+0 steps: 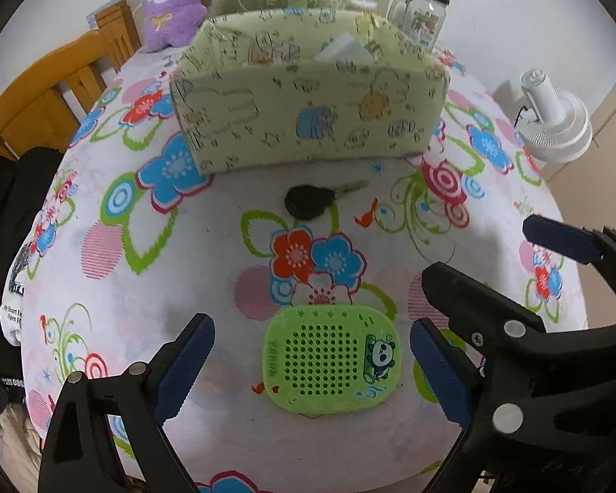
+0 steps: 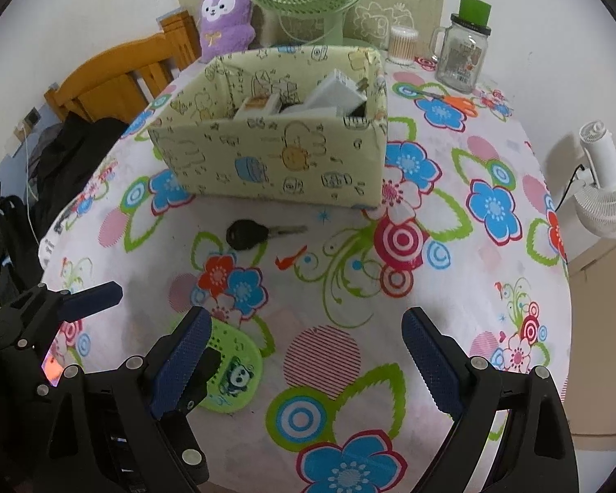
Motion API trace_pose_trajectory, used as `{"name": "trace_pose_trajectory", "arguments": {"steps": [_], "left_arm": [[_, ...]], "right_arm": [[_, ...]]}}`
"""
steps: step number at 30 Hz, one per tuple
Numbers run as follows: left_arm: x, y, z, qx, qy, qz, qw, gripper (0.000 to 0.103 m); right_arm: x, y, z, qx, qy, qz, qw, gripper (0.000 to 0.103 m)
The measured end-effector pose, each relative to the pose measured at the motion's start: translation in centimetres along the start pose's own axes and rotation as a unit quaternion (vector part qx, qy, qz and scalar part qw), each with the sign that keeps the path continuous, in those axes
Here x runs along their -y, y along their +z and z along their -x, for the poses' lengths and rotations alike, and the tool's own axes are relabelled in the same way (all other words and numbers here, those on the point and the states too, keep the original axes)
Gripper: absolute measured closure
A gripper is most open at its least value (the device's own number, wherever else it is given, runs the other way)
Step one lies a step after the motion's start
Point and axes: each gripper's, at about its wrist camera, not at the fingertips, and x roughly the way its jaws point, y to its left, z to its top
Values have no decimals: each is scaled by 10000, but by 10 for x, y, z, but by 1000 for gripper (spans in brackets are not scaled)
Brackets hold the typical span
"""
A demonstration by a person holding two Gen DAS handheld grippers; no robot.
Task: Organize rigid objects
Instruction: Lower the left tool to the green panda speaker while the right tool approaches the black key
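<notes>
Straddling the green panda case (image 1: 330,359) low in the frame, the left gripper (image 1: 312,363) hangs open, right gripper (image 2: 306,363) open and empty; next: closing, then carrying to the patterned storage box (image 1: 308,115).

A matt printed cloth (image 2: 493,271) covers the bench, soft and slightly creased. On it lies a green plastic case (image 1: 330,363), dull, its face punched with small holes. The key (image 1: 308,201) shows a black plastic head and a pale metal blade. The box (image 2: 275,160) looks wrapped in matt patterned paper. Behind it, a fuzzy purple plush toy (image 2: 225,20), a glossy clear glass jar (image 2: 462,57), and a varnished wooden chair (image 2: 115,78). Each hand-held gripper carries blue, finely textured pads (image 1: 187,365) on black matt plastic.
</notes>
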Motion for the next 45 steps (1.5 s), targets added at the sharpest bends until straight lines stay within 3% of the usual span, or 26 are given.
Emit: {"name": "trace_pose_trajectory", "arguments": {"steps": [15, 27, 35, 45], "left_arm": [[3, -17, -38, -383, -19, 143, 9992, 6], [23, -27, -44, -250, 304, -192, 9990, 3], [22, -35, -40, -83, 273, -197, 9994, 8], [5, -15, -36, -25, 283, -168, 9995, 8]], "right_arm": [[19, -22, -32, -315, -98, -65, 9994, 7], [27, -33, -47, -539, -92, -116, 9984, 7], [25, -35, -50, -599, -105, -117, 9981, 7], [17, -21, -50, -546, -82, -167, 9983, 7]]}}
